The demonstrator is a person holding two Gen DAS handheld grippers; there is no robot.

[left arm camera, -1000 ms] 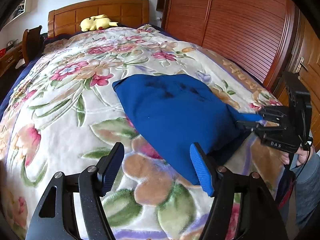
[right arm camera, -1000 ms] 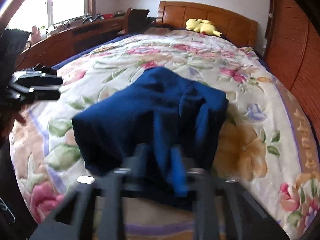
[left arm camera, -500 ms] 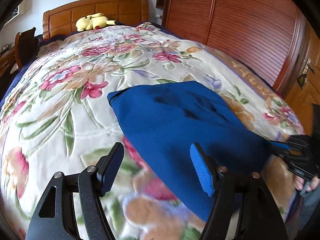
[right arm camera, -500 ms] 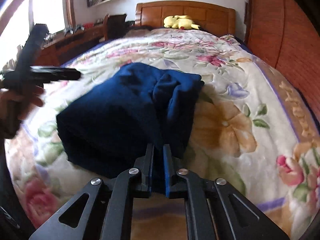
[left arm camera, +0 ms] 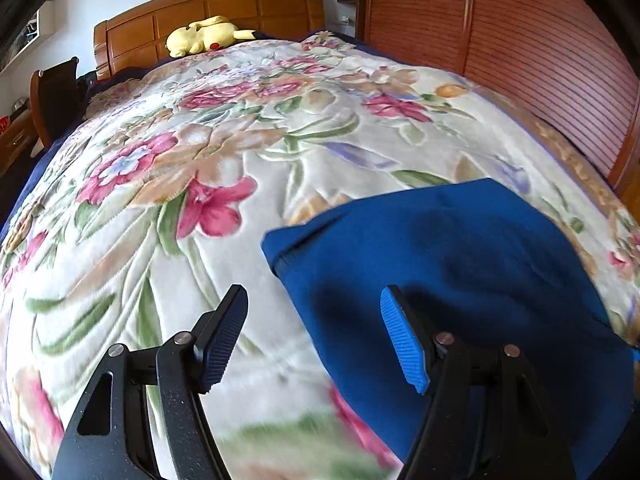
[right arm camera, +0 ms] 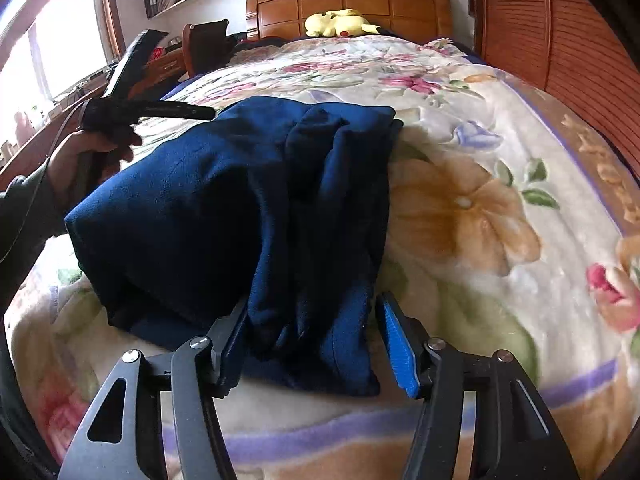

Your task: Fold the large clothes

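Blue garment (right arm camera: 224,208) lies folded in a thick bundle on the floral blanket (right arm camera: 460,216), near the foot of the bed, well away from the yellow plush toy (right arm camera: 340,22) at the headboard.

Right gripper (right arm camera: 310,340): fingers were clamped on the garment's near edge half a second ago; now opening, cloth lying slack between them, pads off it. Fold released, so this fold looks set.

Left gripper (left arm camera: 312,336): fingers spread, empty, has swung toward the garment's left edge. Probably next grab or smoothing.
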